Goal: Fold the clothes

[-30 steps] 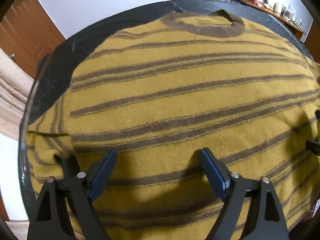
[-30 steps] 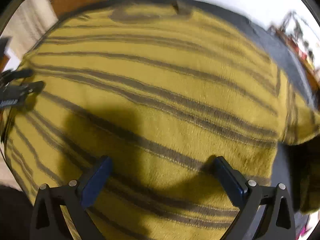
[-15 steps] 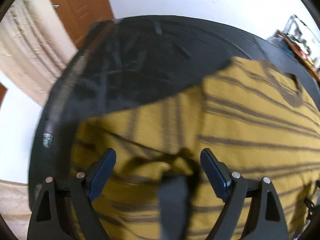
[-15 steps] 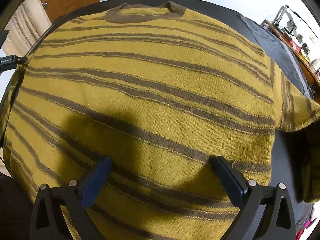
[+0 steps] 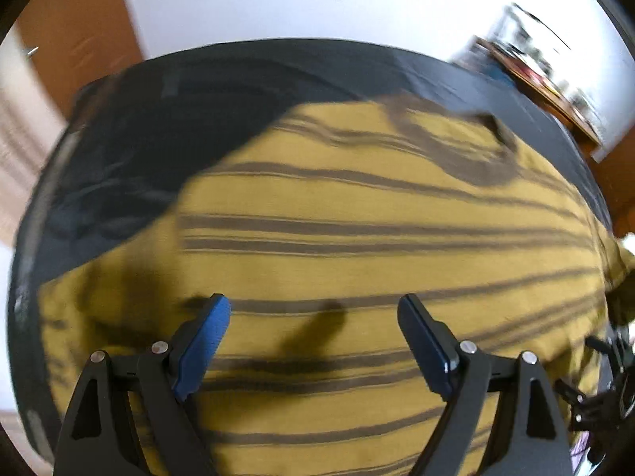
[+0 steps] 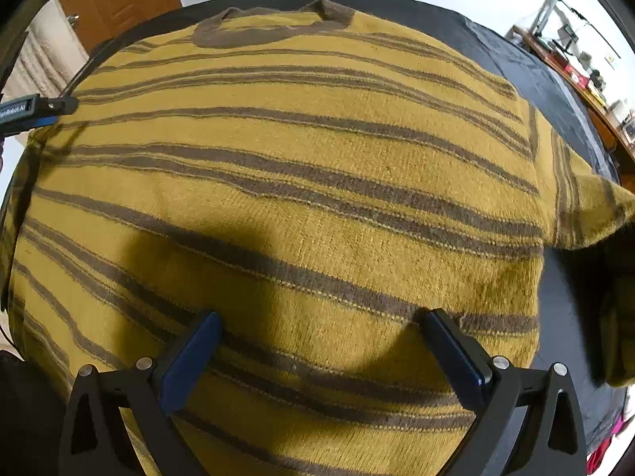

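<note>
A mustard-yellow sweater with brown stripes [image 6: 317, 182] lies spread flat on a black table [image 6: 516, 63], its brown collar [image 6: 258, 31] at the far side. It also fills the left wrist view [image 5: 357, 246], which is blurred. My left gripper [image 5: 313, 317] is open and empty, hovering over the sweater's left part. My right gripper [image 6: 317, 333] is open and empty over the lower body of the sweater. The left gripper shows at the right wrist view's left edge [image 6: 35, 109]. A sleeve [image 6: 587, 202] sticks out to the right.
The black table [image 5: 158, 127] is bare to the sweater's far left. A brown door [image 6: 119, 4] and a curtain stand beyond the table. A shelf with small items [image 6: 575, 59] stands at the far right by the white wall.
My left gripper has swung: first left toward the sweater's left sleeve and table edge, now back right over the body. My right gripper has stayed over the lower body, drawing slightly closer.
</note>
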A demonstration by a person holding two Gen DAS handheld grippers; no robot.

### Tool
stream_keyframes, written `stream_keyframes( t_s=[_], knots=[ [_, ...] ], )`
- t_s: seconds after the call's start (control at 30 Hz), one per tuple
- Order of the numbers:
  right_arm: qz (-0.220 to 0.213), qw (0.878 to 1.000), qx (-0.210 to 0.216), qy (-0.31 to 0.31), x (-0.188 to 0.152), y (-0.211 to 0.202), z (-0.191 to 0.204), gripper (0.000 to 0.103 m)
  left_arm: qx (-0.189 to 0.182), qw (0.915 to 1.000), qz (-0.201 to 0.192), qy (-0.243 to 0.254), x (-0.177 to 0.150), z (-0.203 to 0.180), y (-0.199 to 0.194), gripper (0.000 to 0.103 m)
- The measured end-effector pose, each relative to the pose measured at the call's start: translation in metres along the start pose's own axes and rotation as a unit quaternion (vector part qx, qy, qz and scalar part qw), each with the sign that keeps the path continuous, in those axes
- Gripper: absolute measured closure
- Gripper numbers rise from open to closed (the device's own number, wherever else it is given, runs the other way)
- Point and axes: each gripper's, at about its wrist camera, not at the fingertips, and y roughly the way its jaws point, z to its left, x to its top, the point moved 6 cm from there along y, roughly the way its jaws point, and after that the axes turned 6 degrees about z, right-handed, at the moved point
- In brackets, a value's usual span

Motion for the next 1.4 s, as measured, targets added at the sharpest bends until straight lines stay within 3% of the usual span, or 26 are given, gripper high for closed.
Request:
stream_keyframes(
  t_s=[0.13,0.3,0.57,0.67,0.8,0.93,1.0,1.23,1.4],
  knots=[
    [0.011,0.999,-0.005,0.039,-0.003,-0.004,-0.015,0.000,-0.008,0.9991,0.022,0.034,-0.003,-0.025,0.016,0.014],
    [-0.030,0.993,0.007,0.116,-0.003,-0.027,-0.067,0.000,0.026,0.9974,0.047,0.047,-0.021,-0.036,0.027,0.014],
    [-0.096,0.959,0.018,0.267,-0.025,-0.076,-0.192,0.000,0.070,0.9965,0.046,-0.006,-0.045,-0.030,0.017,0.010],
    [-0.127,0.945,0.013,0.301,-0.032,-0.091,-0.237,0.000,0.084,0.9954,0.043,-0.018,-0.053,-0.039,0.009,0.010],
    [-0.160,0.939,-0.023,0.302,-0.042,-0.111,-0.288,0.000,0.073,0.9967,0.032,-0.014,-0.061,-0.071,-0.001,0.010],
    [-0.163,0.937,-0.049,0.305,-0.065,-0.120,-0.338,0.000,0.054,0.9980,0.032,0.009,-0.066,-0.120,-0.003,0.010],
    [-0.158,0.939,-0.054,0.302,-0.059,-0.107,-0.355,0.000,0.045,0.9982,0.032,0.025,-0.065,-0.147,0.000,0.010],
    [-0.123,0.962,-0.053,0.237,-0.038,-0.063,-0.366,0.009,0.033,0.9958,0.032,0.079,-0.073,-0.203,-0.009,0.010],
    [-0.112,0.970,-0.047,0.210,-0.040,-0.051,-0.362,0.018,0.038,0.9957,0.039,0.075,-0.080,-0.207,-0.008,0.010]
  ],
)
